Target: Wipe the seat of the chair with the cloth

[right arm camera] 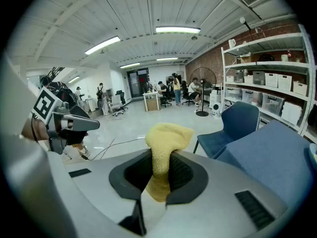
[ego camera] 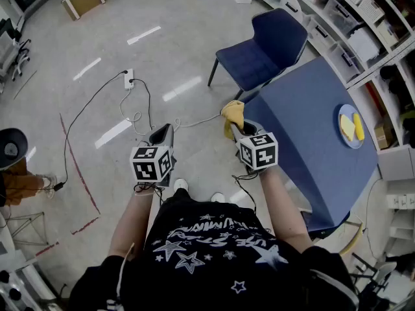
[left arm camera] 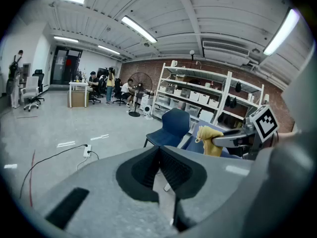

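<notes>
A blue chair [ego camera: 262, 49] stands on the floor ahead and to the right, its seat bare; it also shows as the chair [left arm camera: 171, 129] and the chair [right arm camera: 232, 129] in the gripper views. My right gripper [ego camera: 235, 127] is shut on a yellow cloth [ego camera: 233, 113], held in the air short of the chair, beside the table's corner. The cloth [right arm camera: 163, 150] bulges up between the jaws. My left gripper [ego camera: 161, 135] hangs over the floor to the left, shut with nothing in it.
A blue table [ego camera: 311, 135] stands right of me with a plate [ego camera: 351, 127] of yellow items. White shelving [ego camera: 343, 18] runs behind the chair. A power strip [ego camera: 129, 78] and cables [ego camera: 139, 115] lie on the floor ahead.
</notes>
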The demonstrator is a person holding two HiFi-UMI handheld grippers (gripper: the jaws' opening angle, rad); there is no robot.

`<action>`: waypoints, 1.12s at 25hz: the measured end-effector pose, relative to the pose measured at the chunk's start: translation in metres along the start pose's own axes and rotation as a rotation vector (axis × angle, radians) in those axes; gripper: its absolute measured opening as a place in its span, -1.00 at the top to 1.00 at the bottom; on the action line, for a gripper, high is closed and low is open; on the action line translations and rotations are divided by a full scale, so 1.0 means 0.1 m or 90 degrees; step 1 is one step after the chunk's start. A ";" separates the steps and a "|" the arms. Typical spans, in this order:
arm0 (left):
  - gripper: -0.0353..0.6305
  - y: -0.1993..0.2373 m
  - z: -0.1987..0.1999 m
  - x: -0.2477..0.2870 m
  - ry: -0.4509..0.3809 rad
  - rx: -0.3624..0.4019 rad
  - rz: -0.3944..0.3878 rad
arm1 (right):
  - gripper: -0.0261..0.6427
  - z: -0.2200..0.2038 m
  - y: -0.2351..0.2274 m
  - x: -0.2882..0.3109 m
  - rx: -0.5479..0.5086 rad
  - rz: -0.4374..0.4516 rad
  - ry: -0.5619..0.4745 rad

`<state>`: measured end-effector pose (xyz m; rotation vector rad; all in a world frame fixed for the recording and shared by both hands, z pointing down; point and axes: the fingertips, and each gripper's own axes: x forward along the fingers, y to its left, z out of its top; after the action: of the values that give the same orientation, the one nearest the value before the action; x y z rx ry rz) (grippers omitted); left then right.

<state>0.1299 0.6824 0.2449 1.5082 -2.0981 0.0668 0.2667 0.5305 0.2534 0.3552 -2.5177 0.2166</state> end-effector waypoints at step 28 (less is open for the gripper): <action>0.83 1.42 0.00 -0.04 0.027 -0.025 -0.028 | 0.73 0.20 0.45 0.88 0.082 -0.081 0.006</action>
<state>0.0045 0.7385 0.2814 1.5168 -2.0210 0.0407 0.1729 0.5510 0.2841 0.5632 -2.4679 0.3288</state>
